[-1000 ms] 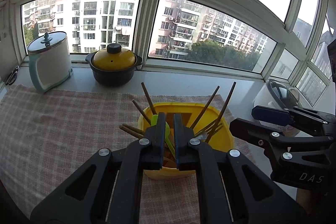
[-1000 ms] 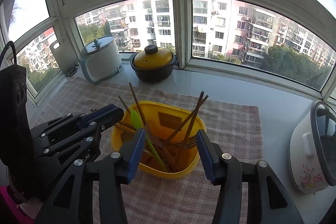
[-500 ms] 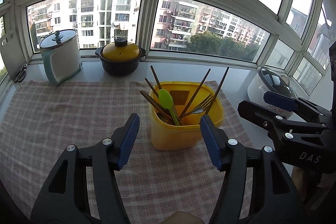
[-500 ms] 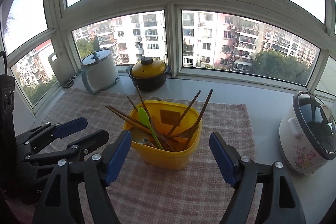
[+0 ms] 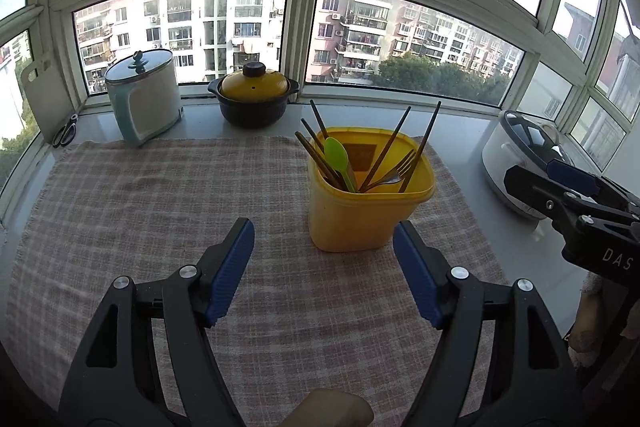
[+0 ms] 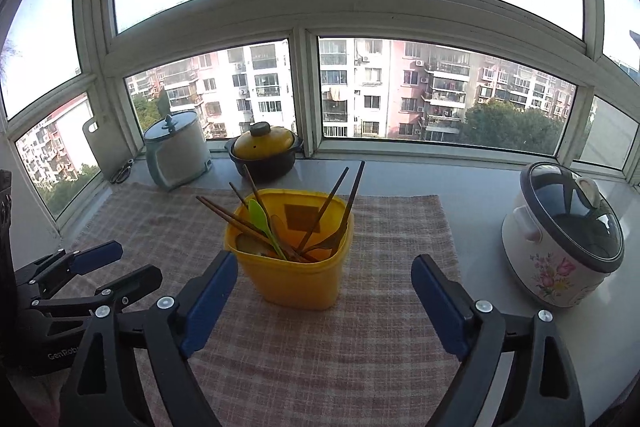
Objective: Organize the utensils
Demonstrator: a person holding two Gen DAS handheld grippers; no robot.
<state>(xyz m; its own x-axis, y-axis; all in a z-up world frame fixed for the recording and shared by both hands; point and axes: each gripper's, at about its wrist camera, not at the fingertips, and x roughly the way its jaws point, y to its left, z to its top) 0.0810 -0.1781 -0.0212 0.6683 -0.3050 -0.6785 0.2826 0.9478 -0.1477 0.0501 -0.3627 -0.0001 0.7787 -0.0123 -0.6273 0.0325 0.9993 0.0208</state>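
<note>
I've pulled my left gripper (image 5: 323, 269) and right gripper (image 6: 324, 303) back, jaws just opened wide and empty — utensils all stand in the yellow tub (image 5: 362, 211) ahead — organizing looks done.

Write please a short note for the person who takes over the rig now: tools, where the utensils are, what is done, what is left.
Left tool: open, empty, jaws just opened.
Right tool: open, empty, jaws just opened.
Chopsticks, green spoon and fork all stand in the yellow tub on the checked cloth.
Done: no utensil lies loose on the cloth.
Left: nothing visible to collect.
</note>
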